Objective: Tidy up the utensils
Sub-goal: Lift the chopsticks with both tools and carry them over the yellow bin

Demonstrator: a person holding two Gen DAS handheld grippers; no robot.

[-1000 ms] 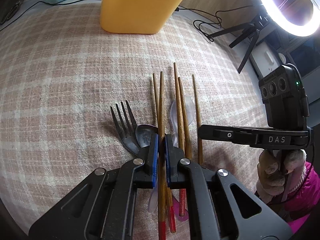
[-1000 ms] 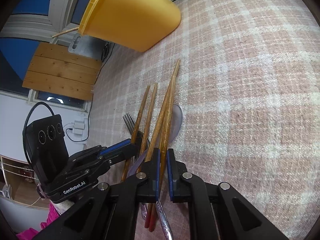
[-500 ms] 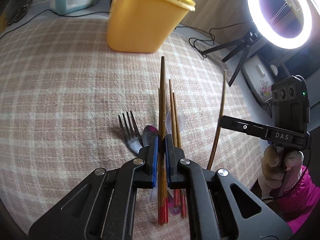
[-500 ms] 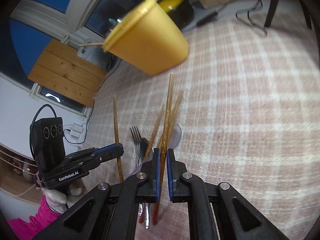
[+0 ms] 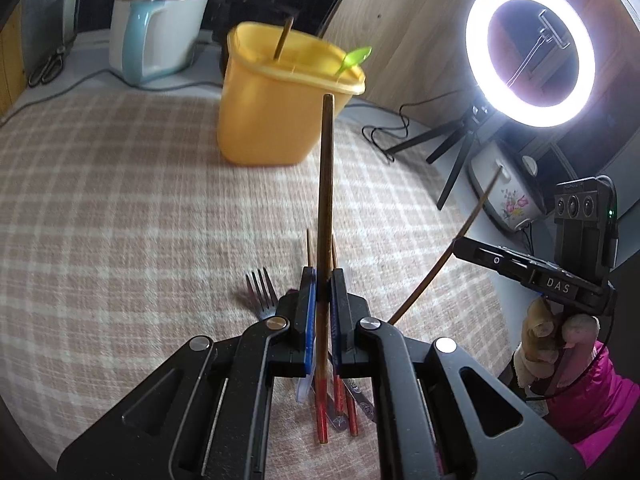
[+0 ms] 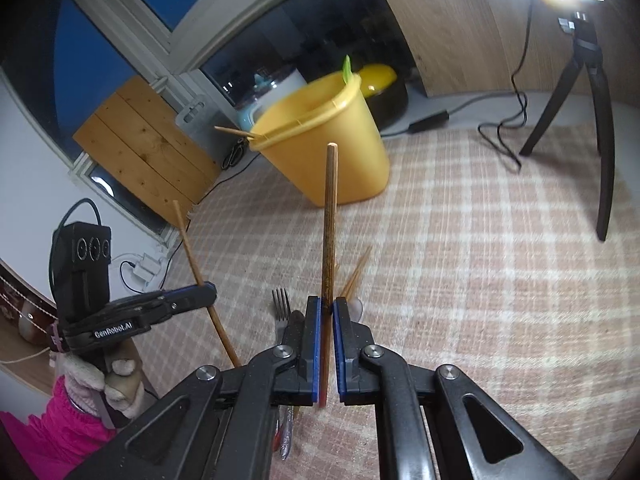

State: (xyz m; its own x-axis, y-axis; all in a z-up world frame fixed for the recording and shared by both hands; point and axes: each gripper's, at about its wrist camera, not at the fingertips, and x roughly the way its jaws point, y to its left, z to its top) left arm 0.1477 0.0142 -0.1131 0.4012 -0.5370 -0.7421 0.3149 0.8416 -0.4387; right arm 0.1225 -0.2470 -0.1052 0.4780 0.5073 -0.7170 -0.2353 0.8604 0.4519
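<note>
- The left gripper (image 5: 323, 280) is clenched on a wooden chopstick (image 5: 325, 200); its red-painted end hangs below the pads and its plain end points away from the camera, toward the yellow bin (image 5: 280, 108).
- The right gripper (image 6: 326, 308) is likewise clamped on a second chopstick (image 6: 330, 220). In its own view that stick runs straight up the frame, tip aimed at the bin; from the left wrist view it appears as a thin slanted stick (image 5: 448, 252), tilted up and to the right.
- Both sticks are lifted clear of the checked tablecloth (image 5: 120, 220), held near their painted ends.
- Left on the cloth beneath the grippers are a fork (image 5: 262, 294), tines pointing toward the bin, more chopsticks (image 5: 344, 408) lying roughly along the same line, and a pale plastic spoon (image 6: 355, 305), partly hidden.
- The bin stands upright farther along the cloth, well apart from the pile. One chopstick (image 5: 283, 38) and a green spoon (image 5: 354, 58) already stick out of its open top.
- Between the pile and the bin the cloth is bare.
- Behind the bin sit a white and blue kettle (image 5: 156, 36) and scissors (image 5: 46, 68).
- To the right, past the cloth's edge, stand a lit ring light (image 5: 528, 52) on a black tripod (image 5: 452, 152), with a trailing cable (image 5: 384, 132) near the bin.
- A gloved hand (image 5: 556, 340) with a pink sleeve (image 5: 600, 392) grips the right gripper's handle.
</note>
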